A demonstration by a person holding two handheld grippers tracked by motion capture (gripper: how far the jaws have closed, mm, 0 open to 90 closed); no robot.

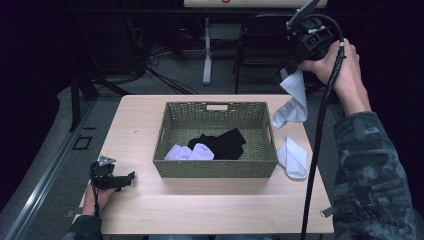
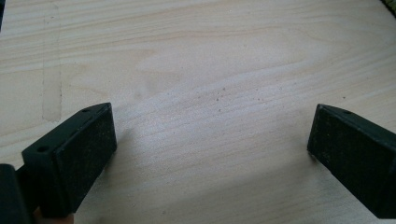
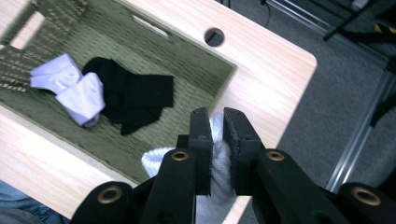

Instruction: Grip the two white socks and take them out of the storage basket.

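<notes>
Two tools are under my hands; the right tool is raised high beyond the far right corner of the worktop, and its jaws are clamped on a white sock that hangs from them with its toe end dangling just beside the right rim of the woven basket; in the right gripper view I see the same white sock pinched between the two black jaws, with the basket below and to the left; the left tool rests low at the near left corner of the worktop, well apart from the basket, and in the left gripper view its jaws stand wide apart over bare wood with nothing between them; inside the basket I see a black sock lying beside two rolled white socks, the black one touching them; another white sock lies flat on the worktop just beside the basket's right wall, below the hanging one.
</notes>
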